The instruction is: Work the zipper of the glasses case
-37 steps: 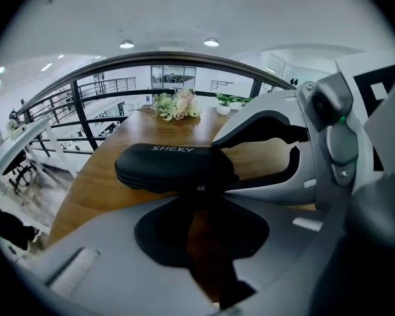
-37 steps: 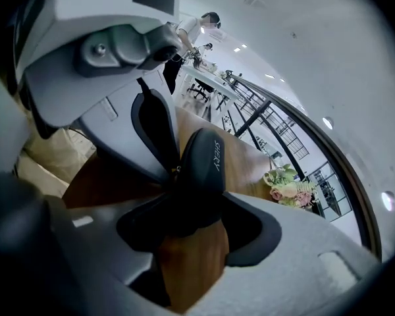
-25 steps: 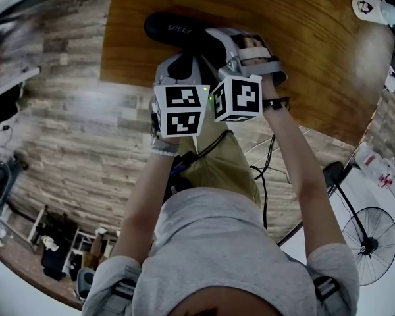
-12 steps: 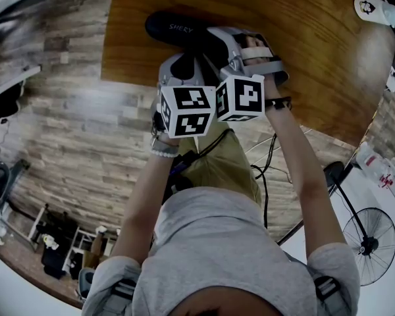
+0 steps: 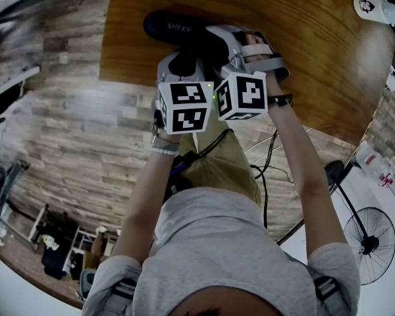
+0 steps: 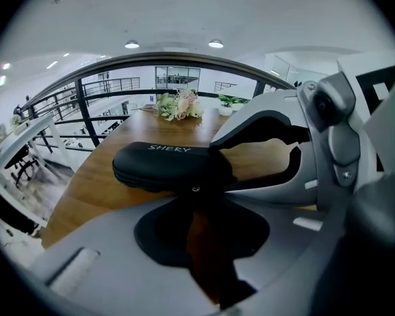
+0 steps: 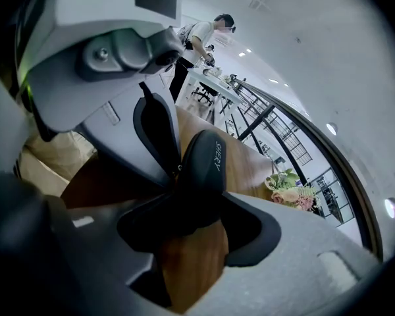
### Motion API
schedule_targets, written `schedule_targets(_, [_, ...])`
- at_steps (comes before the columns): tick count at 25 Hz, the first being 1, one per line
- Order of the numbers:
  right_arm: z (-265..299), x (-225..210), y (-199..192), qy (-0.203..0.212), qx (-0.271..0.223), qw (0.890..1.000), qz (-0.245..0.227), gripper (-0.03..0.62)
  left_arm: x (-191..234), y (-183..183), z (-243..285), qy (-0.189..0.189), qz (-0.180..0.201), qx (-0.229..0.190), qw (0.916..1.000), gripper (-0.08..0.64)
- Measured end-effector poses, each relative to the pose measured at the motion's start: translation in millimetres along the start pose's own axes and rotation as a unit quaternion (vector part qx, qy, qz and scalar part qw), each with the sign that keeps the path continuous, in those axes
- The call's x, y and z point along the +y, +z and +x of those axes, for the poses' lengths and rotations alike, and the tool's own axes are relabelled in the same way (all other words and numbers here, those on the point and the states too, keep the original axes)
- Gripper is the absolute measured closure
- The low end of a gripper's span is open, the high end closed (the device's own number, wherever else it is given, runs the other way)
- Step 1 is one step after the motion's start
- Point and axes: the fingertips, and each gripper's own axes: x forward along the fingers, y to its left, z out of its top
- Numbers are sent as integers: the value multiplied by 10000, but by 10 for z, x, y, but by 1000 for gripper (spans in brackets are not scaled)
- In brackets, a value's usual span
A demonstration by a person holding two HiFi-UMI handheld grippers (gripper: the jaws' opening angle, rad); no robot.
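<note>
Step shown: grasp established at the start of the zipper run; whether the case is zipped shut or part open cannot be read.

Left gripper (image 6: 196, 201): jaws drawn almost together, only a narrow strip of wood showing between the dark pads. Their tips meet at a small bright speck, probably the zipper pull (image 6: 195, 189), on the seam at the near end of the glasses case (image 6: 164, 166). The pads are dark here, so the pinch is inferred, not plainly seen.

Right gripper (image 7: 184, 206): clenched on that same near end of the case, one jaw above the lid and one below. In the left gripper view it enters from 3 o'clock.

The case lies flat on the wooden table (image 6: 85, 189), its lettered lid up, extending from the two grippers toward 11 o'clock in the head view. A spray of flowers (image 6: 179, 105) stands well beyond it at 12 o'clock.

Next move, by judgement: the right gripper steadies the case while the left draws the pull along the seam, following its curve; a straight tug risks slipping off so small a tab.
</note>
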Motion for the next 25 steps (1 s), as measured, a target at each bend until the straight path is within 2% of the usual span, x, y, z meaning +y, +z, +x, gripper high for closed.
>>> schedule_targets(10, [-10, 2, 12, 64, -80, 9999, 72, 382, 73, 7, 18, 295, -88, -27, 9995, 512])
schedule_targets(16, [-1, -2, 2, 42, -28, 10000, 16, 382, 39, 31, -24, -119, -134, -125, 9998, 515])
schedule_targets(25, [-9, 2, -15, 35, -15, 10000, 4, 382, 10, 3, -83, -351, -116, -113, 9993, 520])
